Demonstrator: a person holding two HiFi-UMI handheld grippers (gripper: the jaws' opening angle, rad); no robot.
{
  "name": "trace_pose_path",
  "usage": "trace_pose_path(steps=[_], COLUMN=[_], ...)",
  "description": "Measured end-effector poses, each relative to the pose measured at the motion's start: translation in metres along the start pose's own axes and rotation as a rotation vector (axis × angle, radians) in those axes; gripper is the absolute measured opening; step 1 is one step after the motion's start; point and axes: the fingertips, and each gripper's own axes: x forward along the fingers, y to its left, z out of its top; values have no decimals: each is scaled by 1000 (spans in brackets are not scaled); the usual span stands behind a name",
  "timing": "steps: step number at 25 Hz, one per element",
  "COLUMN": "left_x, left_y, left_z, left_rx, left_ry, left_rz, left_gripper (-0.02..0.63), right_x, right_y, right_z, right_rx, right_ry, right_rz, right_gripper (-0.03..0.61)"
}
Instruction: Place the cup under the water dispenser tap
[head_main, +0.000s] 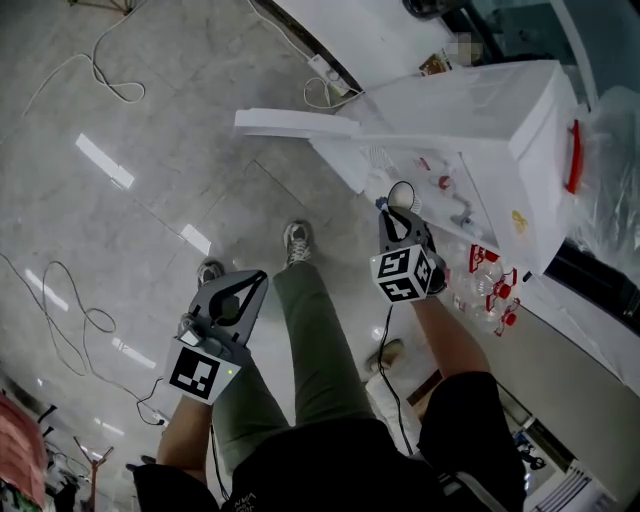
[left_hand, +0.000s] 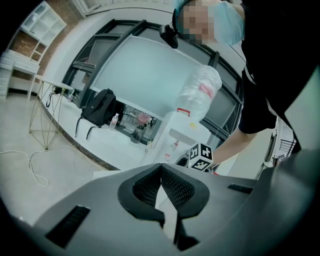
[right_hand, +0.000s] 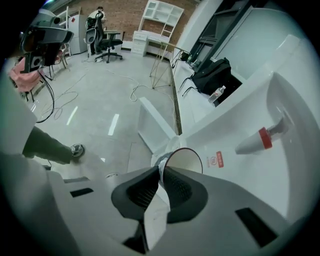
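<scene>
A paper cup (right_hand: 183, 160) with a dark rim hangs from my right gripper (right_hand: 161, 169), which is shut on the cup's rim wall. In the head view the cup (head_main: 402, 194) is held in front of the white water dispenser (head_main: 500, 120), close to its recess. A white tap with a red band (right_hand: 260, 140) juts from the dispenser wall to the right of the cup and above it. The head view shows small taps (head_main: 443, 184) just right of the cup. My left gripper (left_hand: 161, 168) is shut with nothing in it, and stays low at the left (head_main: 255, 280), away from the dispenser.
A white flat panel (head_main: 295, 122) sticks out from the dispenser towards the left. Plastic bottles with red caps (head_main: 490, 285) lie by the dispenser's foot, and a clear plastic bag (head_main: 612, 170) sits at the right. Cables (head_main: 70, 320) trail over the glossy floor. The person's legs fill the lower middle.
</scene>
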Motion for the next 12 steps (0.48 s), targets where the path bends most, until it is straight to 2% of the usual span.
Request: trace_pose_path(steps=[6,12], left_x=[7,13], left_y=[-11,-14], left_z=[8,2], left_rx=[-2,-20], left_ry=[-22,-9], left_rz=[10,18], left_gripper=[20,20], right_x=[17,38], right_y=[-28,-40], right_z=[1,2], right_rx=[-61,-82], right_ry=[35,65], right_rz=[-46,-68], right_gripper=[61,61])
